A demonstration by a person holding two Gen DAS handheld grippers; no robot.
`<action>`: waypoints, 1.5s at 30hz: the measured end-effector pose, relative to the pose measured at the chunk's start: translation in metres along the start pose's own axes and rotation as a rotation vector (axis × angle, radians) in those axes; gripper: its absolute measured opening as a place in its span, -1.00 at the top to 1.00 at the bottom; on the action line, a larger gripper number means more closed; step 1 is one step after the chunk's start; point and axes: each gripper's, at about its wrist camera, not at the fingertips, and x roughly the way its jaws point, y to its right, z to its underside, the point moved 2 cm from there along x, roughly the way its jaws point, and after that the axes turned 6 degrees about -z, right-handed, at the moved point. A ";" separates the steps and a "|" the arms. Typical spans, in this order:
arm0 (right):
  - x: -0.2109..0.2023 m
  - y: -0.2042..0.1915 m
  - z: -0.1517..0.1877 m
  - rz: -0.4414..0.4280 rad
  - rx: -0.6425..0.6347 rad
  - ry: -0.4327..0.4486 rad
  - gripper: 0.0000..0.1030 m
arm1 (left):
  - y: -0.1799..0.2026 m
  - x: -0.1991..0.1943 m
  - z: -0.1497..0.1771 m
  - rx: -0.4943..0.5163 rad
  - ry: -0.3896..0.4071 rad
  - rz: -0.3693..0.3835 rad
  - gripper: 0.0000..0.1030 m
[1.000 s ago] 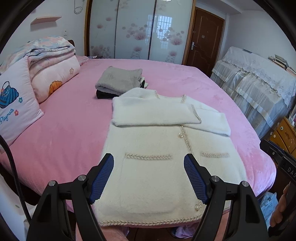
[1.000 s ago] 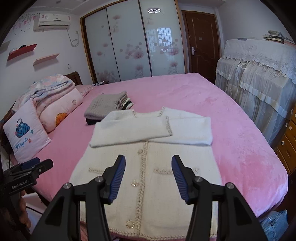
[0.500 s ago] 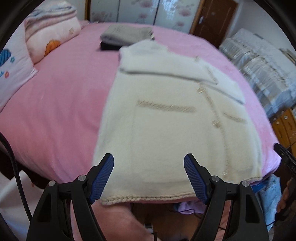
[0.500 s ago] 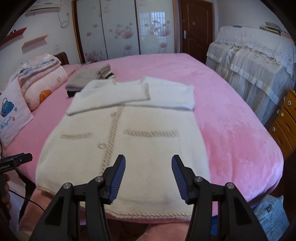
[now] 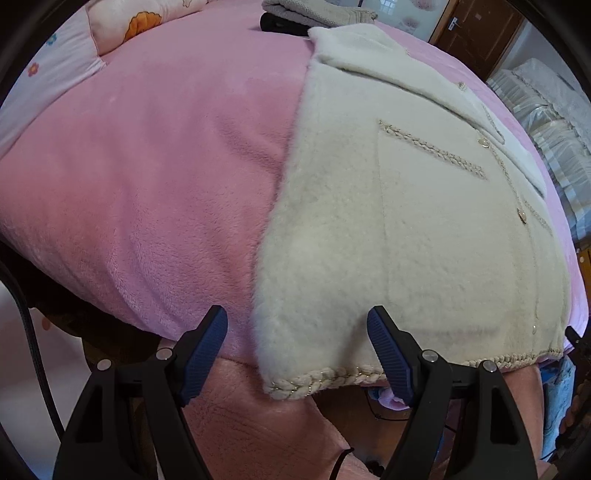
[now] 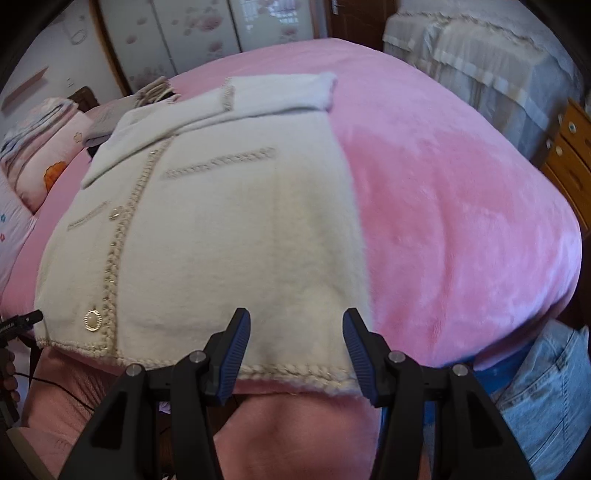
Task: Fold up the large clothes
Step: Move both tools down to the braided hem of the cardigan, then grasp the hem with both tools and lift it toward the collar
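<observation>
The bed [image 6: 461, 192], under a pink plush cover, carries the whole job, and the task's thing, a cream fleece cardigan [image 5: 424, 240], lies flat and face up on its near half with the braided hem [image 5: 332, 380] hanging just over the near edge. Judging by how it lies, the first folds are done: both sleeves [image 6: 280, 92] are laid across the chest, one over the other, and the front is buttoned and smooth. What looks left is the body fold, hem carried up toward the collar, and probably a move to the stack of folded clothes [image 5: 314, 9] at the far side, a grey piece over a dark one, right beside the cardigan's collar end. A printed pillow [image 5: 122, 22] lies at the far left of the bed. The left tool [image 5: 297, 354] is spread wide over the cardigan's near left corner, that corner between its pads and not pinched. The right tool [image 6: 297, 350] is also spread, though narrower, over the near right stretch of hem, its pads clear of the fabric as far as can be seen. As for containers, only a wooden drawer unit [image 6: 569, 155] stands beside the bed, drawers closed, contents hidden. A patch of denim [image 6: 543, 398] shows below the bed's edge.
</observation>
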 end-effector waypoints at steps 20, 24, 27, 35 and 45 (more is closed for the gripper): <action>0.032 0.019 0.014 -0.082 -0.005 -0.067 0.52 | -0.029 0.017 0.010 0.119 -0.029 0.216 -0.02; 0.035 0.021 0.014 -0.086 0.010 -0.076 0.45 | -0.020 0.017 0.014 0.164 -0.038 0.197 -0.02; 0.039 0.021 0.012 -0.089 0.015 -0.078 0.40 | -0.016 0.020 0.012 0.163 -0.048 0.181 -0.02; 0.020 0.002 0.005 -0.110 -0.065 -0.067 0.74 | 0.008 0.003 0.005 0.211 -0.071 0.154 0.83; -0.058 -0.031 -0.071 -0.272 -0.095 0.137 0.77 | 0.024 -0.078 -0.063 -0.018 0.059 0.395 0.87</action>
